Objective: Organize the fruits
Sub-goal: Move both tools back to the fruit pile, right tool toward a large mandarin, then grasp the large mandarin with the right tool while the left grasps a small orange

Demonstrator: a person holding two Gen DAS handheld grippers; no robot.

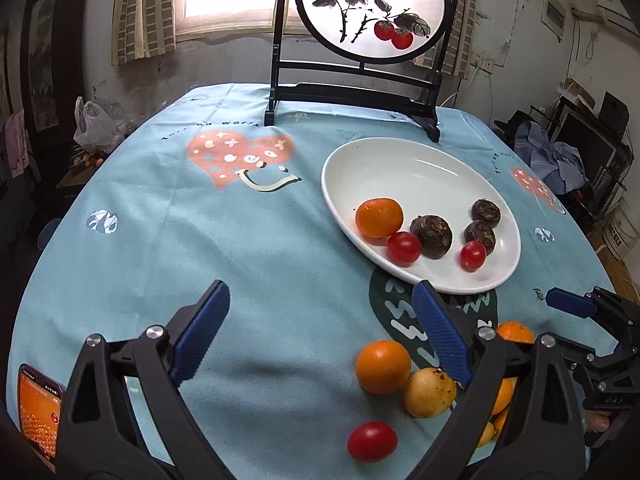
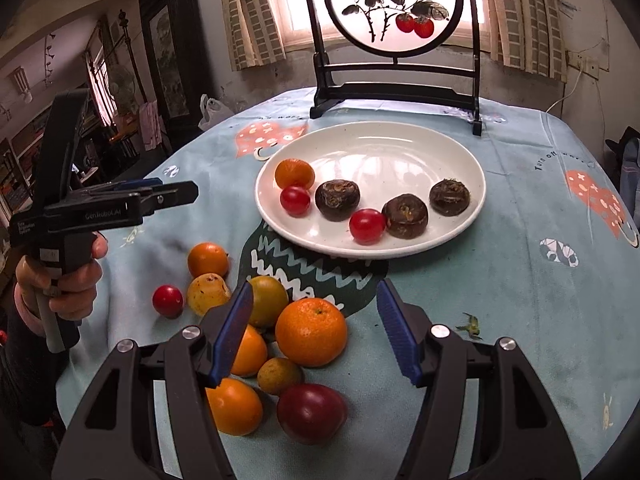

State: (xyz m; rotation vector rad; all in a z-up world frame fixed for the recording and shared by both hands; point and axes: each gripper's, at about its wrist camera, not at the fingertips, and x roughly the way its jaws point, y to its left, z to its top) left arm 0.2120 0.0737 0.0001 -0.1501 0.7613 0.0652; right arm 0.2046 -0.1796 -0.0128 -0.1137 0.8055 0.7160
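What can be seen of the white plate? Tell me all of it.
The white plate is a shallow, glossy oval dish, ceramic by its look, lying flat on the blue patterned tablecloth in front of the black-framed painted screen. Window light reflects in its bare far half. Its near half holds six pieces: a small orange, two cherry tomatoes and three dark brown water chestnuts. Its near rim overlaps a dark green print on the cloth. Neither gripper touches it.

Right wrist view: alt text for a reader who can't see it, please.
An open right gripper hovers over loose fruit on a blue tablecloth, mainly oranges. Beyond, a white plate holds an orange, two cherry tomatoes and three dark water chestnuts.
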